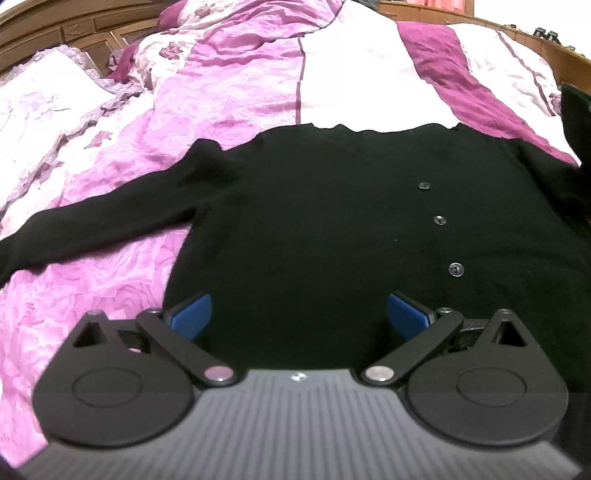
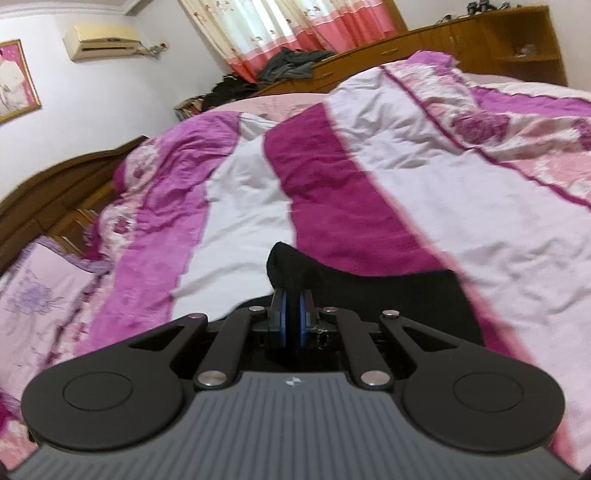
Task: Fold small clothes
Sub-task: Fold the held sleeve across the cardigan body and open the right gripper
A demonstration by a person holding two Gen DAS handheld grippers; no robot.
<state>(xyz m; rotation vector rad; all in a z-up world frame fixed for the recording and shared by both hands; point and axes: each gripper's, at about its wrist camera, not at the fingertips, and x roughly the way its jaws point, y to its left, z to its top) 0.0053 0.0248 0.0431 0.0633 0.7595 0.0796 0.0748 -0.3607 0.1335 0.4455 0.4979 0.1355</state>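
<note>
On the bed, over a quilt (image 1: 229,85) striped in pink, white and deep magenta, a black cardigan (image 1: 332,206) lies spread flat with its front up. Three small dark buttons (image 1: 439,220) run in a line down the cardigan's front, right of its middle. One sleeve (image 1: 103,221) stretches away from the cardigan's body to the left, across the pink part of the quilt. The cardigan's far edge rests on the white and magenta stripes. A pale floral pillow (image 1: 40,107) sits beyond the sleeve, against a wooden headboard (image 1: 74,29).

The left hand-held gripper (image 1: 299,314) hovers over the near part of the cardigan's body, its blue-padded fingers (image 1: 192,314) spread wide apart with nothing between them; whether they touch the knit cannot be told.

The right hand-held gripper (image 2: 291,321) has its blue pads pressed together on a fold of the cardigan's black fabric (image 2: 291,266), which bunches up past the fingertips and stands raised off the quilt. More of the black cloth trails to the right of that pinch, across the magenta stripe. Beyond the cardigan in the right wrist view stand a low wooden cabinet (image 2: 480,37) with a heap of dark clothes (image 2: 291,61) on it, pink curtains (image 2: 295,26) and a wall air conditioner (image 2: 103,40).
</note>
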